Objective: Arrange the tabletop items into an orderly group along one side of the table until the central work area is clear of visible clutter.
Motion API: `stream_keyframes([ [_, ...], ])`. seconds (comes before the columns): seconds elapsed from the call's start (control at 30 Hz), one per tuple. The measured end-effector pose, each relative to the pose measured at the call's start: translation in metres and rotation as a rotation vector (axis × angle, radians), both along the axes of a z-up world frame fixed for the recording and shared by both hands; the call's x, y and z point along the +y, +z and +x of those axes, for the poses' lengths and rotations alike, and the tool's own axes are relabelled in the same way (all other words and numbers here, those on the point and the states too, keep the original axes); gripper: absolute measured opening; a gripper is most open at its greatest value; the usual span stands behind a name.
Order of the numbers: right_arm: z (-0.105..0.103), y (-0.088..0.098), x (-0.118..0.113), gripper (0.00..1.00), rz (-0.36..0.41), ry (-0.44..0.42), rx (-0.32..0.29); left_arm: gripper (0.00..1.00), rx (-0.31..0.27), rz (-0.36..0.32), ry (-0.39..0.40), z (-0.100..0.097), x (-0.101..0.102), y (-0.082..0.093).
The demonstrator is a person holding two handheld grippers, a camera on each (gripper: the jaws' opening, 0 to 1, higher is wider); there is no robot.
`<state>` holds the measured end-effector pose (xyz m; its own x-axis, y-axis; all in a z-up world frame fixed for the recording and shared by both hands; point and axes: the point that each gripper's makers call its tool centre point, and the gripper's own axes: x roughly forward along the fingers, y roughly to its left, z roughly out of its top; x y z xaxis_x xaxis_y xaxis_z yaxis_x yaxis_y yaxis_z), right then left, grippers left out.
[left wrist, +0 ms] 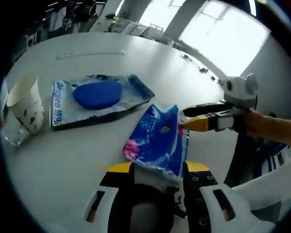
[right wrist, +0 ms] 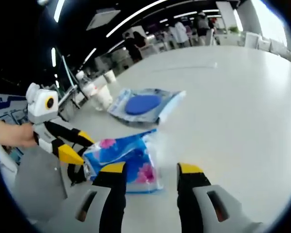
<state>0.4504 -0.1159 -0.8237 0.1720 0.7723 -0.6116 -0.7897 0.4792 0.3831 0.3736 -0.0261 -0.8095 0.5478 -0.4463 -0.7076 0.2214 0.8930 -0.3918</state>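
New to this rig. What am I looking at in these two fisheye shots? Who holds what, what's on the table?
No robot arm here: a person holds a two-jaw gripper in each hand, and a fisheye camera rides on each one, looking forward along its jaws.

In the left gripper view, the left gripper rises from the bottom, its yellow-tipped jaws around the near end of a blue tissue pack. The right gripper comes in from the right, its tips at the pack's far edge.

The right gripper view shows the same scene from the other side: the right gripper stands open, with the pack partly between its jaws, not clamped.

On the white table also lie a flat wipes packet with a blue round lid and a paper cup beside crumpled clear plastic.
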Motion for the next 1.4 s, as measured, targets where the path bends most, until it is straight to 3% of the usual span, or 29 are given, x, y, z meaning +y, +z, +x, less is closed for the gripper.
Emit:
stream_keyframes([
  [0.1, 0.000, -0.002, -0.001, 0.34, 0.002, 0.002, -0.013, 0.23, 0.012, -0.057, 0.022, 0.001, -0.004, 0.000],
  [0.33, 0.002, -0.006, -0.006, 0.16, -0.012, 0.006, -0.018, 0.07, 0.019, -0.052, 0.055, 0.003, -0.004, -0.003],
  [0.5, 0.004, -0.010, -0.014, 0.01, -0.026, -0.018, -0.017, 0.04, 0.014, -0.036, 0.095, 0.005, 0.000, -0.005],
  [0.8, 0.005, -0.003, -0.017, 0.00, 0.026, -0.055, -0.002, 0.00, -0.006, -0.008, 0.154, 0.010, 0.001, 0.000],
  [0.9, -0.003, 0.002, -0.018, 0.00, 0.035, -0.061, -0.018, 0.00, -0.012, -0.004, 0.164, 0.006, 0.000, 0.005],
  [1.0, -0.010, 0.011, -0.021, 0.00, 0.058, -0.086, -0.031, 0.00, -0.046, 0.025, 0.138, 0.002, 0.000, 0.012],
  [1.23, -0.028, 0.027, -0.034, 0.00, 0.064, -0.163, -0.052, 0.00, -0.088, 0.007, 0.082, -0.004, -0.006, 0.032],
  [1.4, -0.038, 0.051, -0.039, 0.00, 0.057, -0.198, -0.107, 0.00, -0.129, -0.005, 0.049, -0.008, -0.008, 0.049],
])
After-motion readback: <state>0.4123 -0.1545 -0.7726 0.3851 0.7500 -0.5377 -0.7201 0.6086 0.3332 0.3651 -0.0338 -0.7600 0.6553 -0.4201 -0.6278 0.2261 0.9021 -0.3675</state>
